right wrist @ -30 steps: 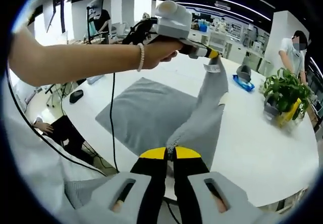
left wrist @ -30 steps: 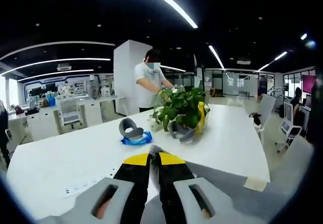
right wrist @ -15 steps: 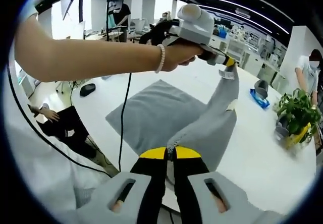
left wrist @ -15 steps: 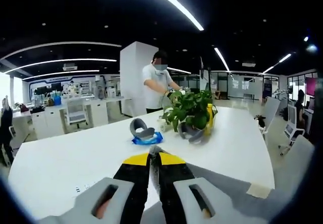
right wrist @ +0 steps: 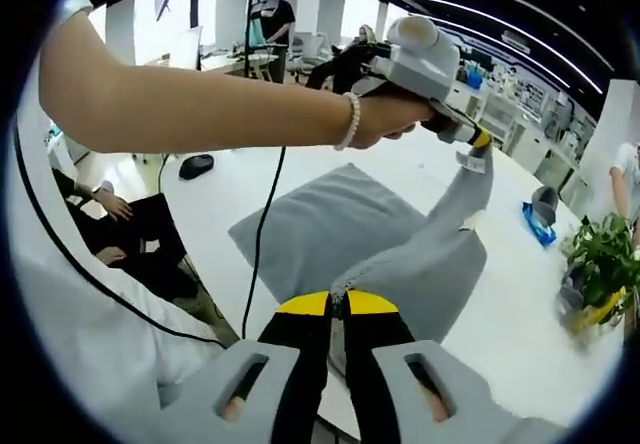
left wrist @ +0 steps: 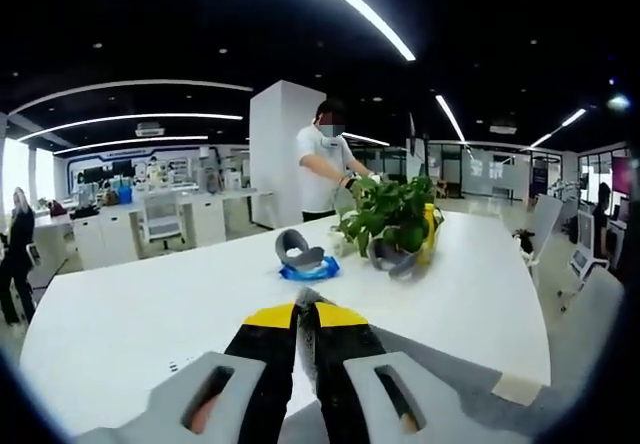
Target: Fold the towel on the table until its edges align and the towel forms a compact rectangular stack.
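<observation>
The grey towel (right wrist: 325, 226) lies part flat on the white table (right wrist: 510, 329), with one side lifted into a raised fold (right wrist: 440, 239). My right gripper (right wrist: 337, 301) is shut on the near end of that lifted edge. A hand holds my left gripper (right wrist: 478, 148) higher up, shut on the towel's far corner, which hangs from its yellow tips. In the left gripper view the yellow-tipped jaws (left wrist: 305, 306) are shut on a pinch of towel, and grey cloth (left wrist: 450, 384) trails off to the lower right.
A potted plant (left wrist: 392, 219) (right wrist: 600, 259) and a blue-and-grey object (left wrist: 305, 261) (right wrist: 540, 212) stand farther along the table. A person (left wrist: 325, 164) stands behind the plant. A black cable (right wrist: 262, 234) hangs from the left gripper. Office chairs and desks surround the table.
Both grippers stay shut on the towel's lifted edge. Both views have shifted as the hands carry the edge along; the plant now sits nearer in the left gripper view.
</observation>
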